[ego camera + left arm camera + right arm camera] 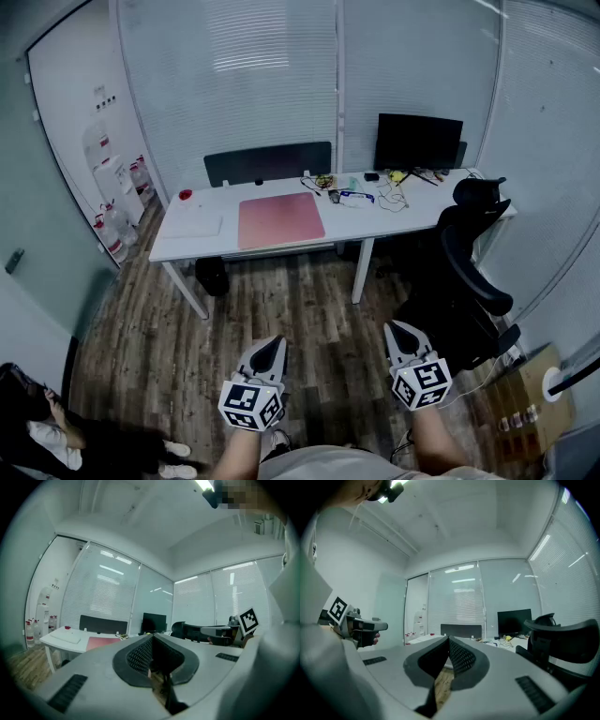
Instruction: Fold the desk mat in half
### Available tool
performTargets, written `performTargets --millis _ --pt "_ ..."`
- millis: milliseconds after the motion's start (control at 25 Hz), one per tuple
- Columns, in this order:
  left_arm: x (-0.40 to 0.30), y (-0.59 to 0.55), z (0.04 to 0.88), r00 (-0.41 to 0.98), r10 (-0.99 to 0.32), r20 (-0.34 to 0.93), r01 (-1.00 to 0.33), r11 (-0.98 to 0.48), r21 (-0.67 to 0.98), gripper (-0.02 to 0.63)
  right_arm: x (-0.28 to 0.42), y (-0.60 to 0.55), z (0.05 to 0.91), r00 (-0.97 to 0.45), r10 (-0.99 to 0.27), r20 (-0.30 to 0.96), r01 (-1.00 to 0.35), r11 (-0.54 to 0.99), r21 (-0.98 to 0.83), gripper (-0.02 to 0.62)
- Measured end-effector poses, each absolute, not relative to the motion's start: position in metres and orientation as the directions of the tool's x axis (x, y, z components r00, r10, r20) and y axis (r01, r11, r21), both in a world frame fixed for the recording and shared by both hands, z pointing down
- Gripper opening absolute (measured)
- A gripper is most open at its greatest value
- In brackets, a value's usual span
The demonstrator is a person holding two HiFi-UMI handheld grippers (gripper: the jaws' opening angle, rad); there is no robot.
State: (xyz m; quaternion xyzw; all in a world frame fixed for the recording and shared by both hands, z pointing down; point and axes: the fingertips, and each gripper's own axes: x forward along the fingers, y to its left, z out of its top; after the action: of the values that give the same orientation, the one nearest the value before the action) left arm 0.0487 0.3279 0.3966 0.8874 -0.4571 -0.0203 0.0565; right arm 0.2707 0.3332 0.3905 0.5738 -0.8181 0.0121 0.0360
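A pink desk mat (pixel 280 220) lies flat and unfolded on the white desk (pixel 187 246) across the room; in the left gripper view the mat (pixel 101 642) shows as a thin pink strip. Both grippers are held low over the wooden floor, far from the desk. My left gripper (pixel 273 344) is shut with nothing in it, tips meeting (pixel 152 636). My right gripper (pixel 397 328) is shut and empty too, its jaws touching (pixel 449 639).
A black monitor (pixel 418 141), cables and small items sit on the desk's right part. A white pad (pixel 192 226) lies at its left. A black office chair (pixel 473 258) stands at the right, water bottles (pixel 112 202) by the left wall. A person's legs (pixel 56 436) show at the lower left.
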Motion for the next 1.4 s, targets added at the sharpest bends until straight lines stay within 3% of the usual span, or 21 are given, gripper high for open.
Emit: performTargets --millis 1080,1400 --pt "0.049 0.327 0.393 0.591 -0.806 -0.005 -0.799 -0.587 0.131 0.012 0.276 0.331 0.387 -0.320 -0.946 0.051 -0.947 0.320 -0.019 0.052" --pt "0.002 0.310 0.411 0.604 -0.797 0.015 -0.787 -0.593 0.169 0.012 0.233 0.308 0.405 -0.310 -0.943 0.118 -0.950 0.311 -0.011 0.052"
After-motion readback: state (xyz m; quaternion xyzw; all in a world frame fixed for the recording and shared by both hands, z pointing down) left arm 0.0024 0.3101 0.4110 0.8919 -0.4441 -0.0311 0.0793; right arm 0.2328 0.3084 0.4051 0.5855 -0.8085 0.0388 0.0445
